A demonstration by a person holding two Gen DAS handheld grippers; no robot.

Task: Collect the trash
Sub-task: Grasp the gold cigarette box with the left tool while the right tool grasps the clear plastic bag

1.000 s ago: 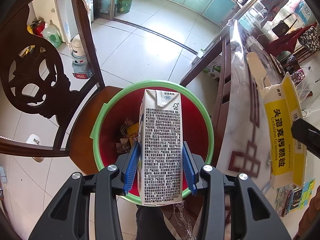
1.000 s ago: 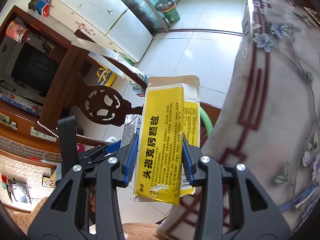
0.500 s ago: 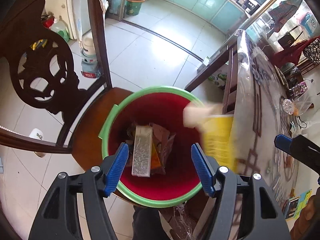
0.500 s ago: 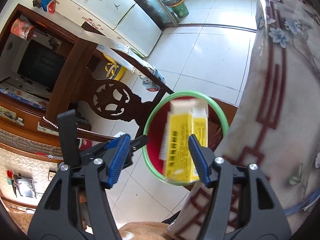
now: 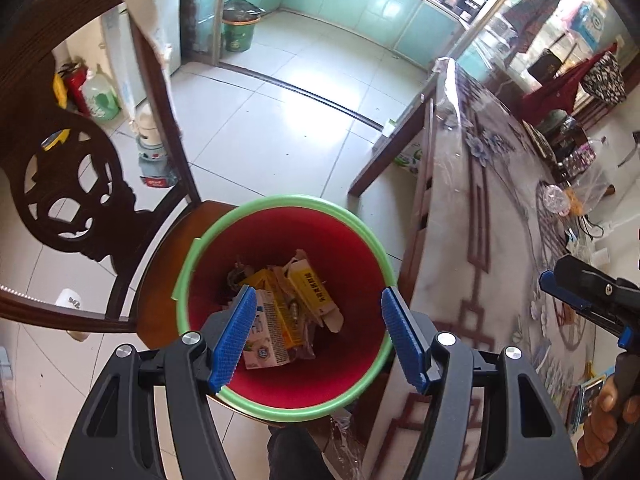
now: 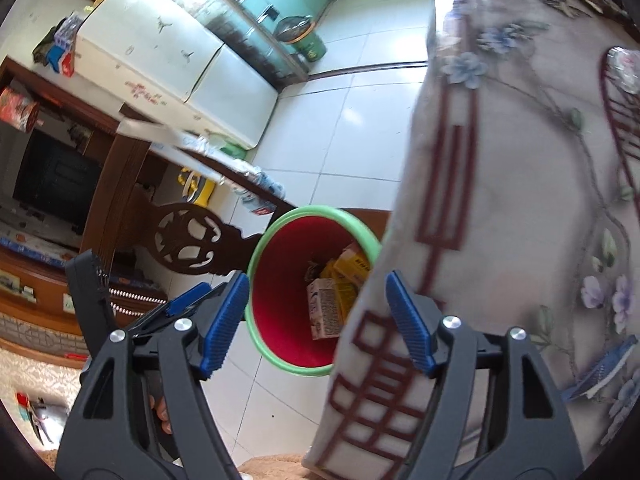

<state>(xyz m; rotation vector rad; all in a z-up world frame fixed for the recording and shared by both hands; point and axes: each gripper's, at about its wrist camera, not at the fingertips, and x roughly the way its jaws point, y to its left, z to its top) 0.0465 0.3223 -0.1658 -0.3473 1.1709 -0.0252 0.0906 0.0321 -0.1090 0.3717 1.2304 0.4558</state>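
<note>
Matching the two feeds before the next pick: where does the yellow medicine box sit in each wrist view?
Left wrist: yellow medicine box lies in the red bin, slightly above centre of its floor.
Right wrist: the box shows at the bin's right side, partly cut off by the tablecloth.
Shared landmark: the bin's green rim.

I am in a lived-in home, in a dining area that opens onto a kitchen. A table (image 5: 472,216) under a flowered cloth stands beside a carved wooden chair (image 5: 64,184). White tiles (image 5: 272,128) cover the floor. Teal cabinets (image 5: 360,12) line the kitchen beyond a floor track, with a green bin (image 5: 239,28) at its doorway. A white fridge (image 6: 168,60) stands by a dark television (image 6: 52,184).
</note>
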